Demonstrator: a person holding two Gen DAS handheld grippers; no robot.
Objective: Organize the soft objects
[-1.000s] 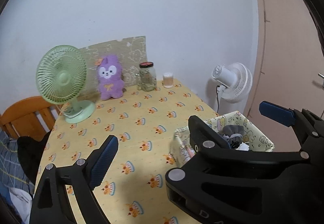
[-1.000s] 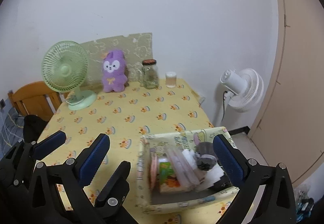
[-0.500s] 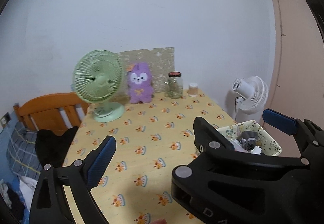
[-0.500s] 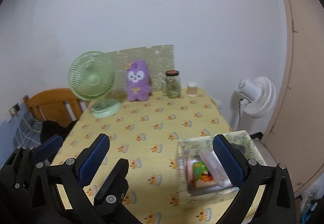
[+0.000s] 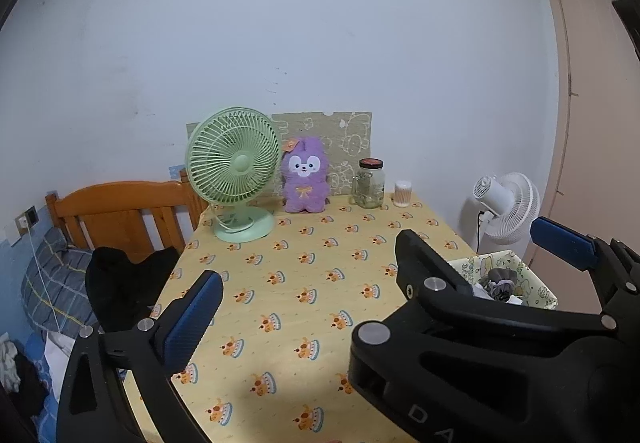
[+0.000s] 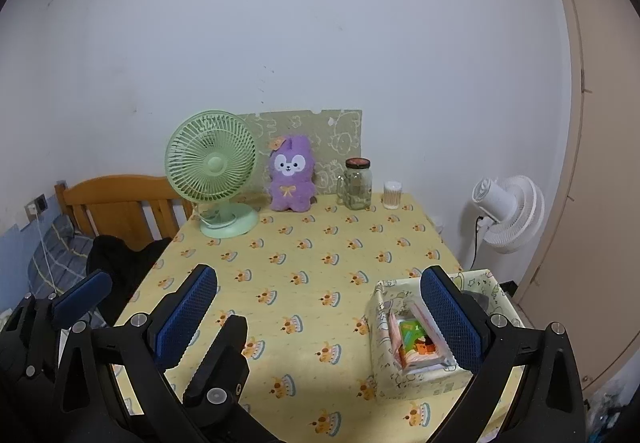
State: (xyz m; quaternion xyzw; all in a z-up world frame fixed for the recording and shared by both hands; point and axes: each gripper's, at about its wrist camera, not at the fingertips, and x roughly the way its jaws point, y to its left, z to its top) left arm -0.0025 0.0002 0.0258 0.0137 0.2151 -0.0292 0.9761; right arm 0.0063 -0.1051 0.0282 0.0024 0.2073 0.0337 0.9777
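We see both grippers held back from the near edge of the table (image 6: 304, 283), each pointing slightly downward across the yellow cloth. The left gripper (image 5: 372, 275) stands at its widest, its jaws having just been opening, with nothing between them. The right gripper (image 6: 320, 307) also stands spread wide and holds nothing; the fabric box (image 6: 416, 343) lies beneath and beyond its right finger, apart from the pad.

The soft things are in two places. The purple plush toy (image 6: 290, 179) sits upright at the far end against the patterned board (image 6: 320, 131), between the green fan (image 6: 212, 171) and the glass jar (image 6: 358, 183). The box, at the near right corner, already holds packets and a grey bundle (image 5: 500, 279).

We judge the task close to finished, or the plush next. Three risks follow:
- A reach for the plush passes close to the jar and the small cup (image 6: 392, 195); a wide-set finger could topple either.
- The fan's light base may slide if brushed.
- The box overhangs the corner slightly, so a nudge could tip it off.
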